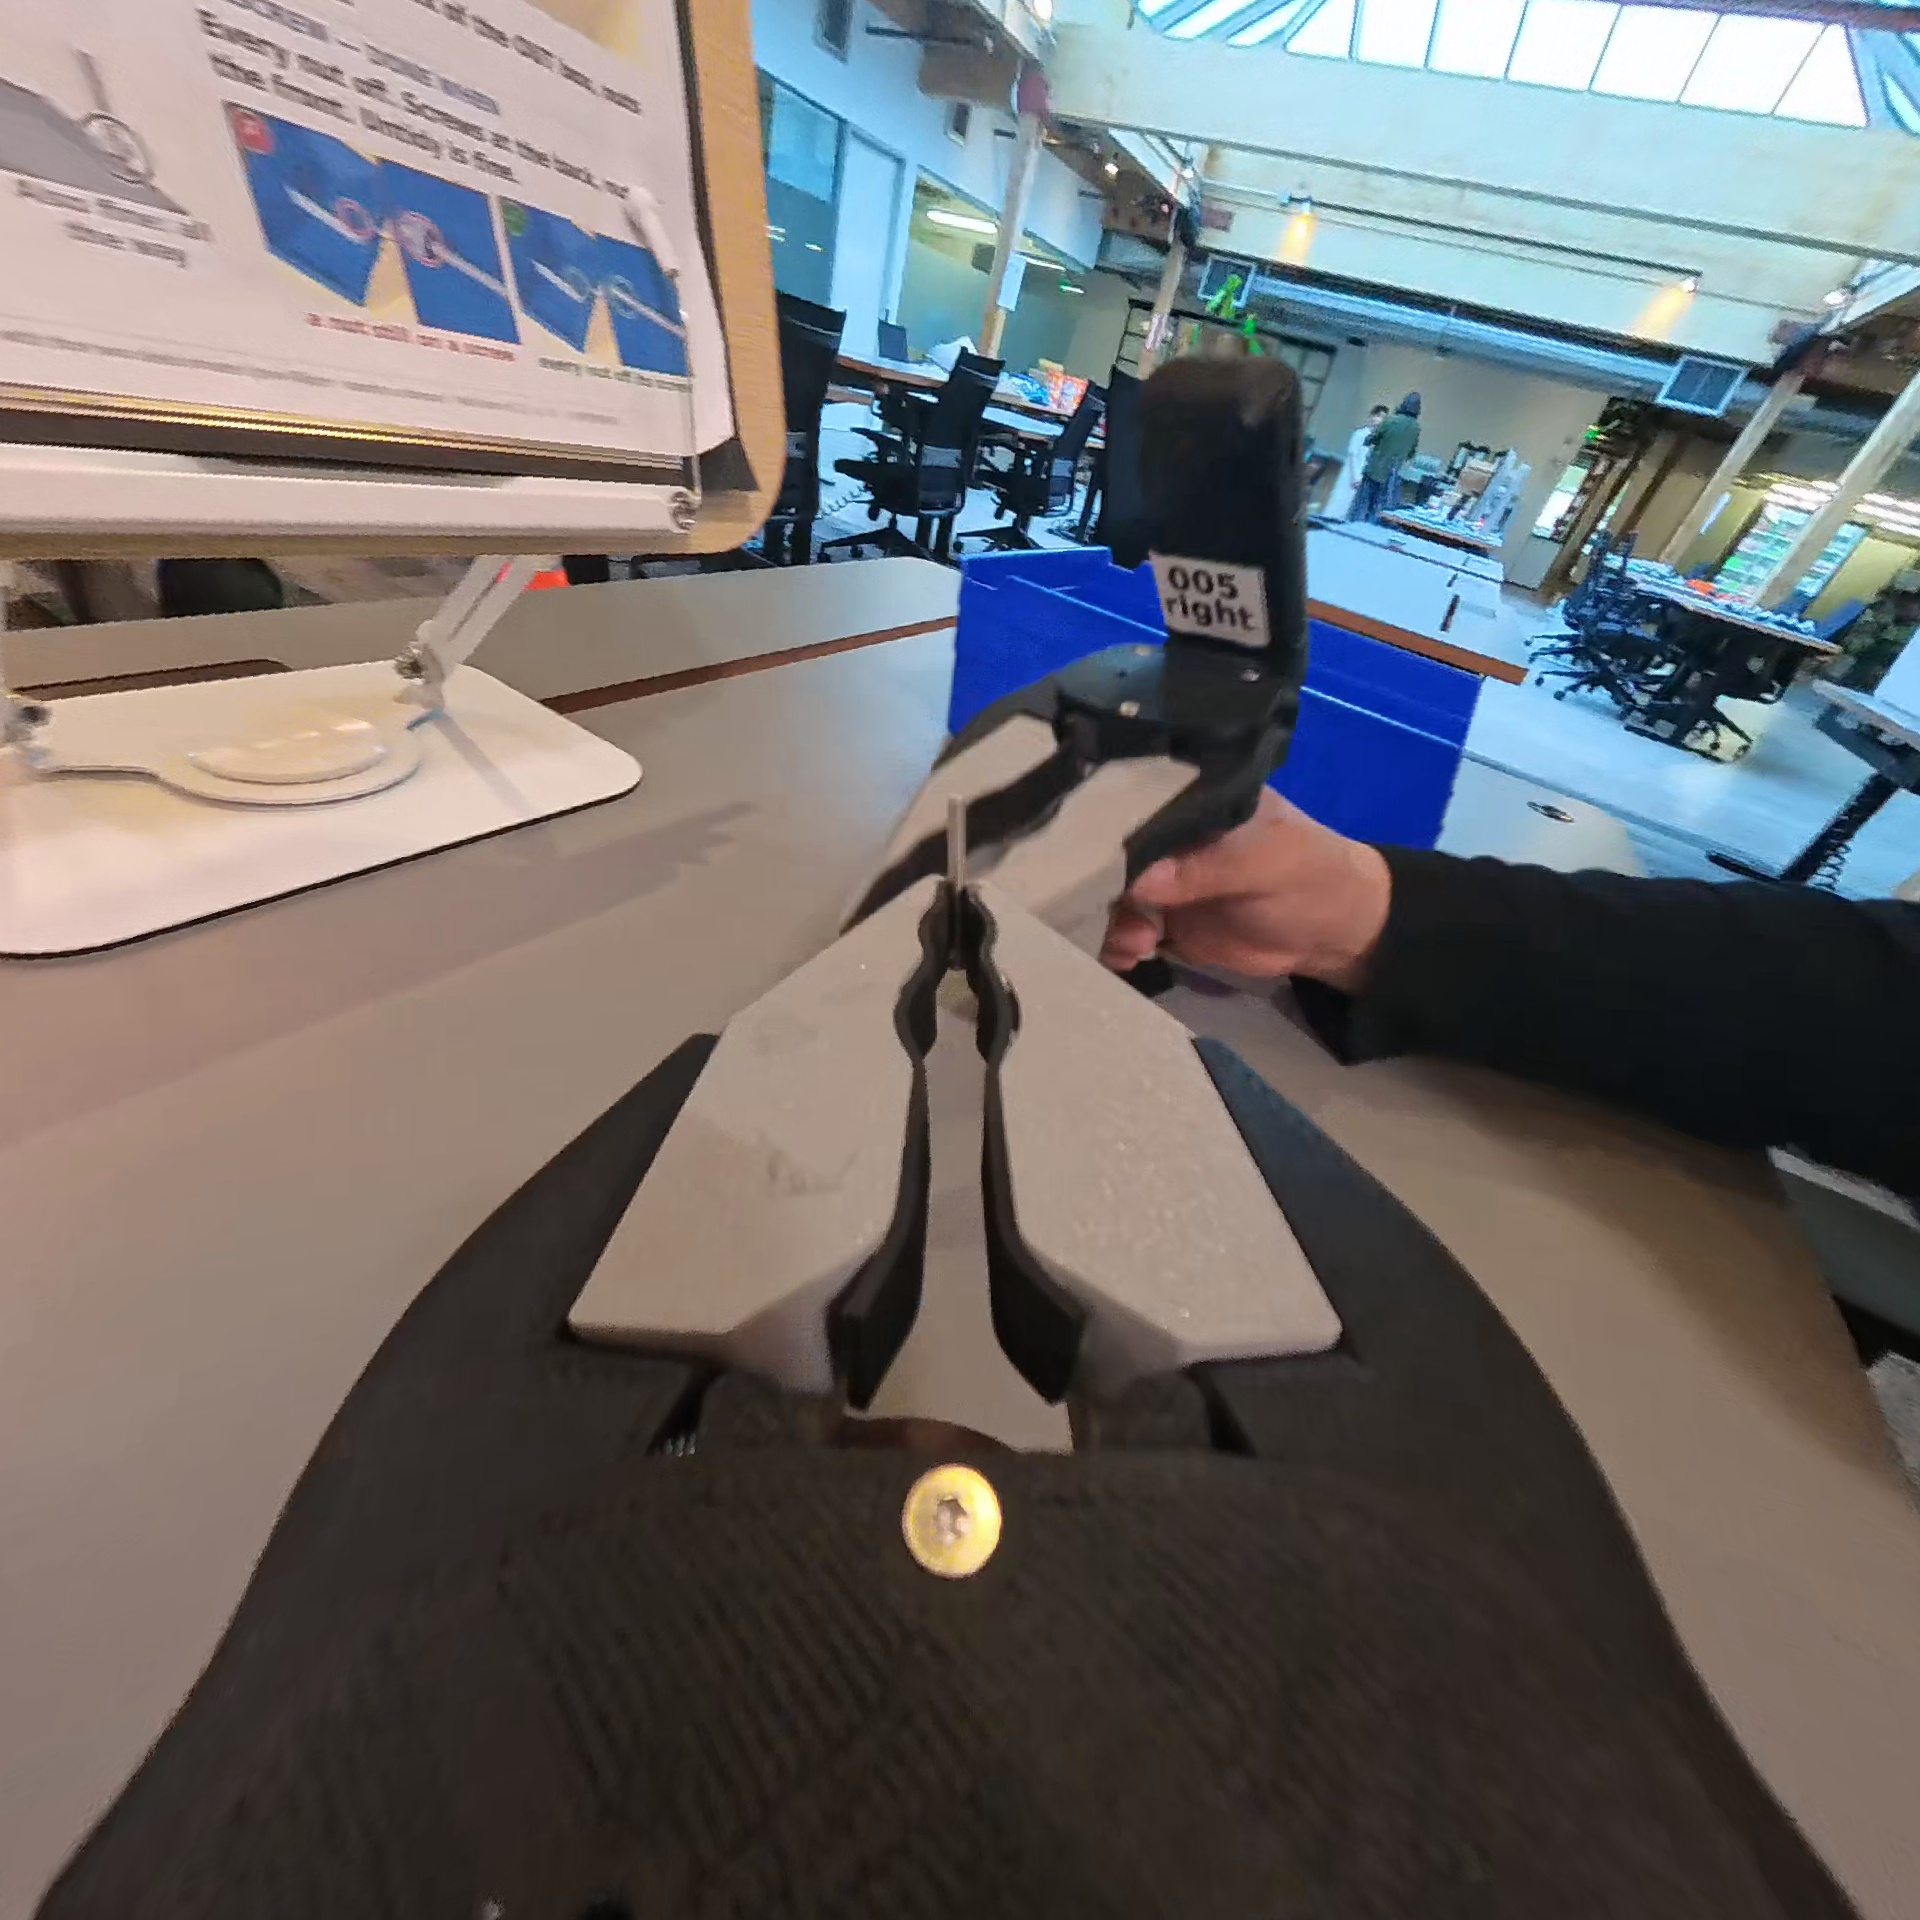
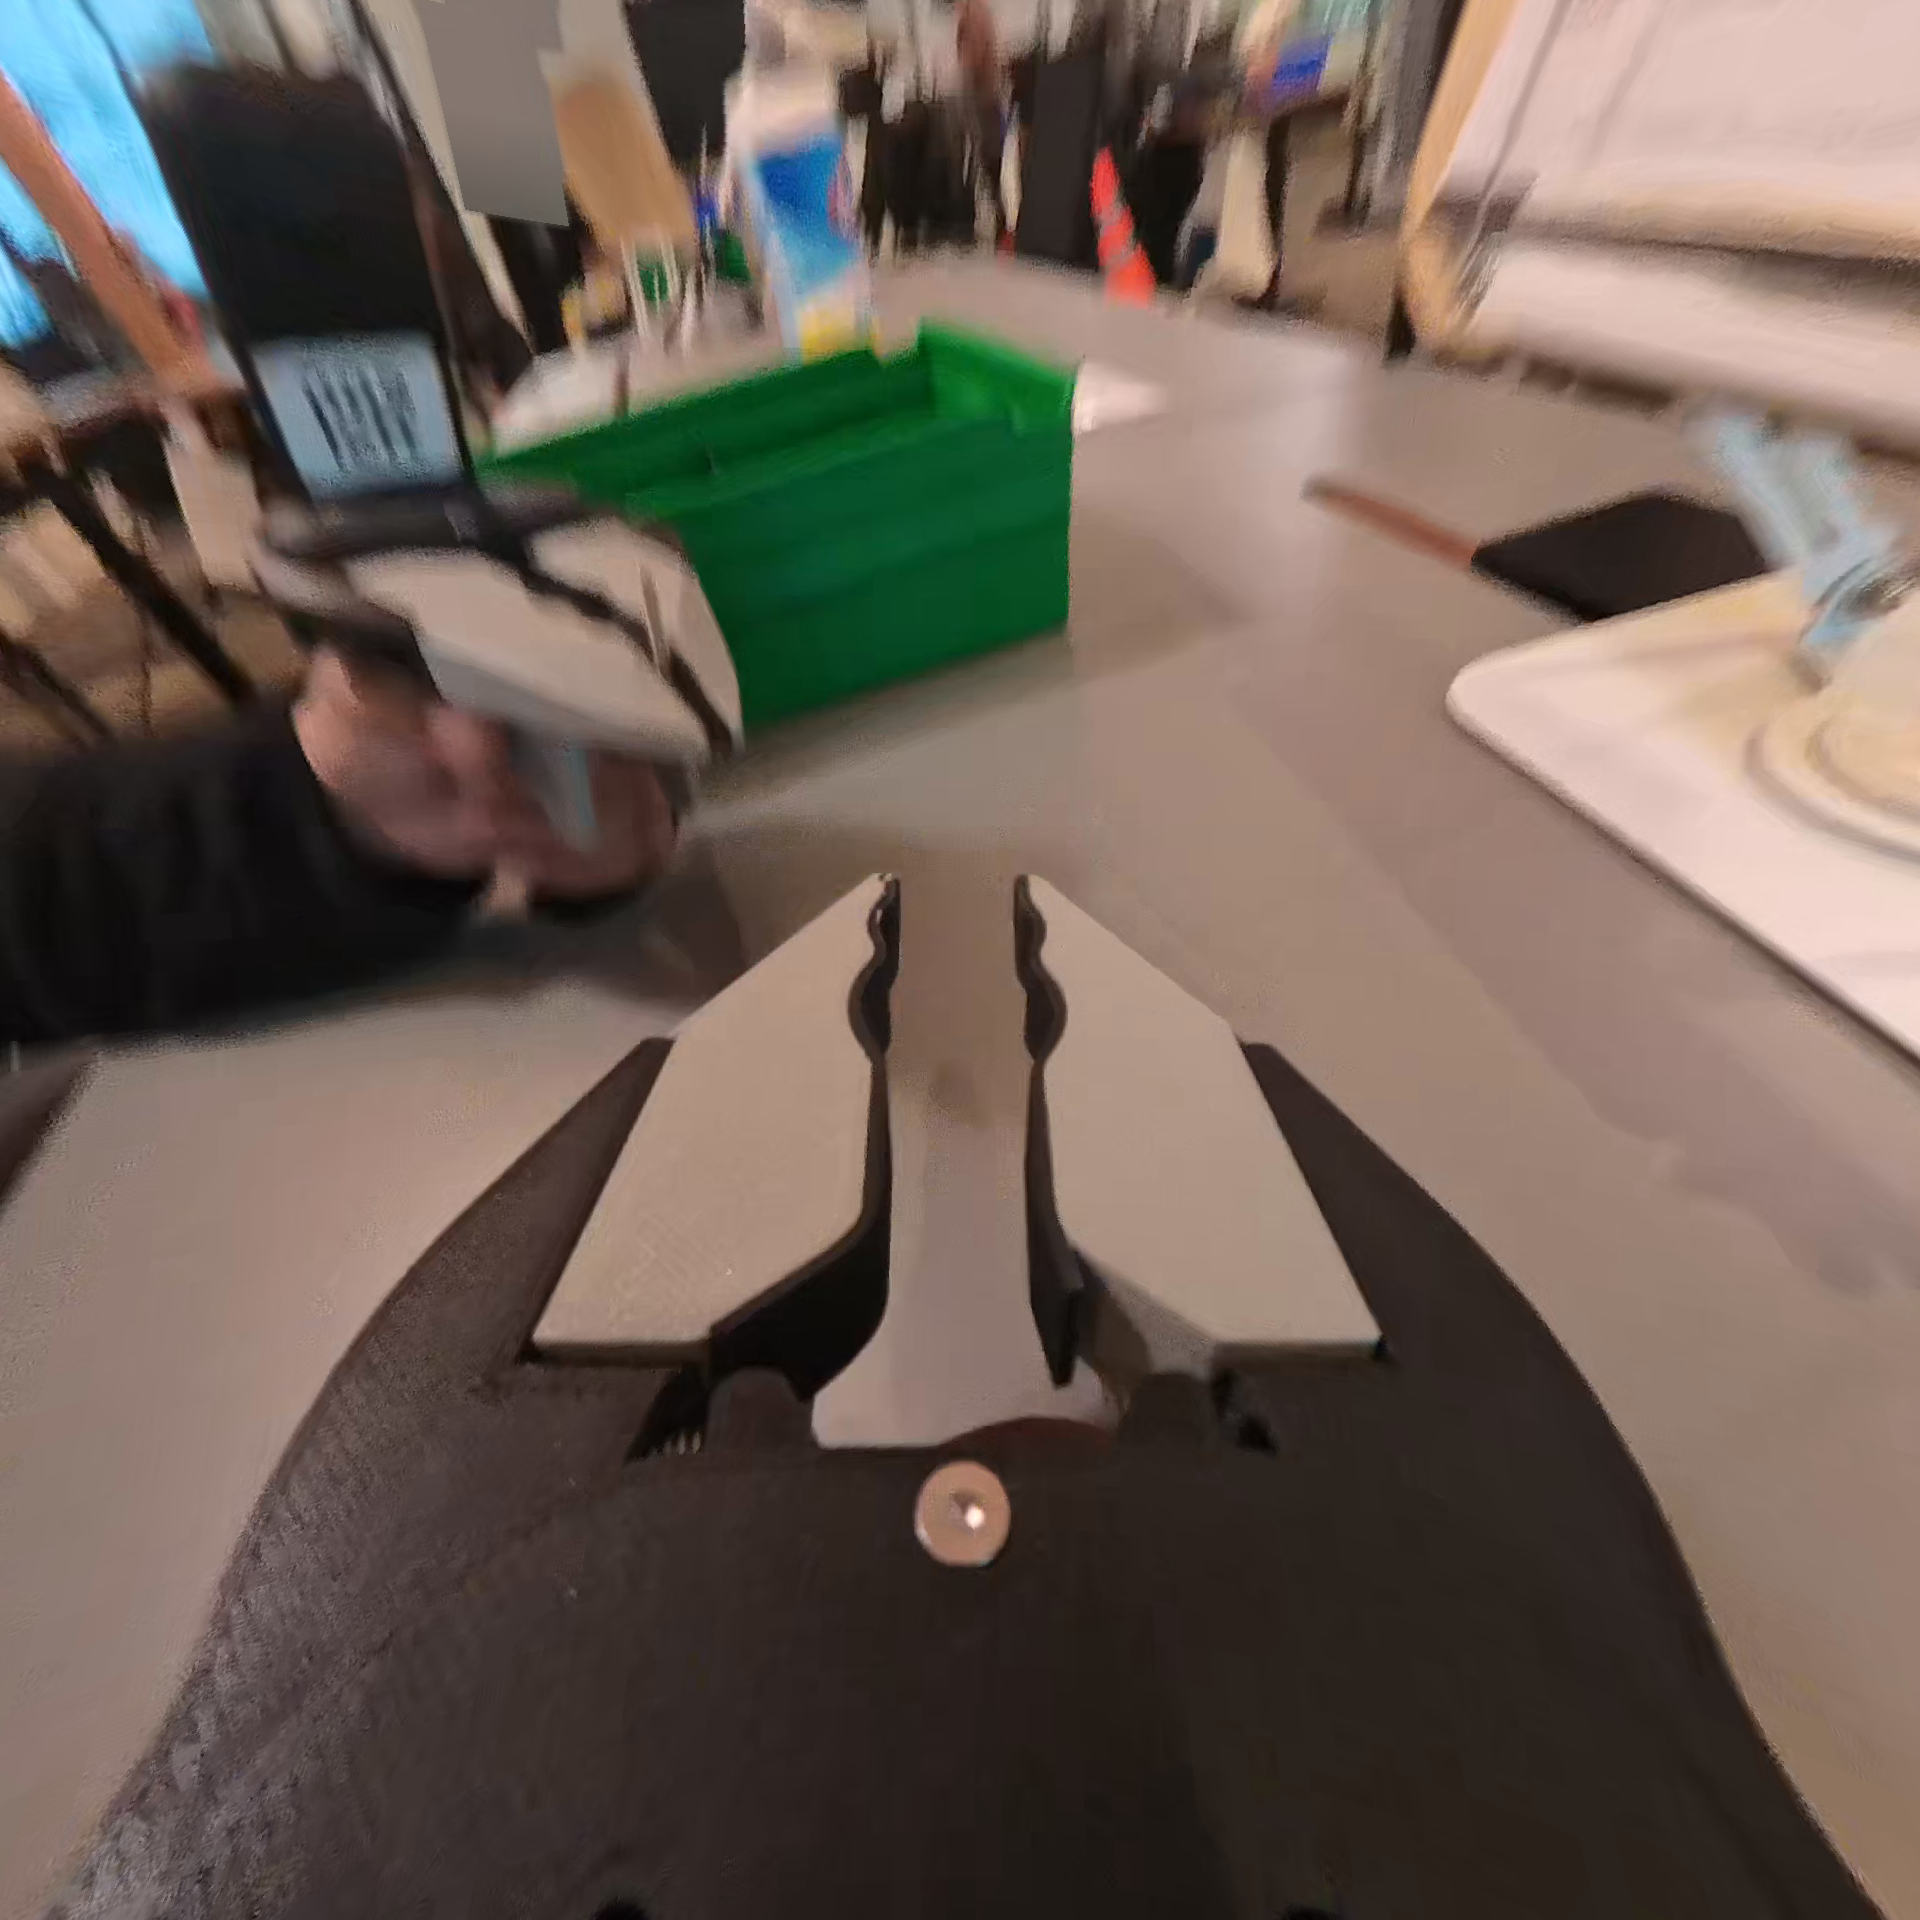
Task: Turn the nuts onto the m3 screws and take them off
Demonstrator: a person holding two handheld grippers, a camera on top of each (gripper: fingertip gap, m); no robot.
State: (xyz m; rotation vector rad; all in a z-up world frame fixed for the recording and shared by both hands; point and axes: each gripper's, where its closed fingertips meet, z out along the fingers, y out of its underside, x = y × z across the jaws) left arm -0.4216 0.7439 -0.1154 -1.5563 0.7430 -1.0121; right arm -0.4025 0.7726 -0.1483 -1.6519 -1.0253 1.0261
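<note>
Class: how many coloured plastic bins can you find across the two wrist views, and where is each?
2. A blue bin stands on the table behind the right tool; a green bin stands behind the left tool. Others may be out of view.

Each gripper, left (image 1: 956, 920) and right (image 2: 956, 899), has pale grey wedge fingers with wavy black pads on a black textured body fastened by one round screw (image 1: 952, 1521); black sleeve (image 1: 1621, 997).

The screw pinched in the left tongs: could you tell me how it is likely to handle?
The screw is a thin metal pin, so probably stiff and light. Only its lower end sits in the left tongs, so it may pivot or slip. Set down on the smooth table, it would probably roll.
</note>
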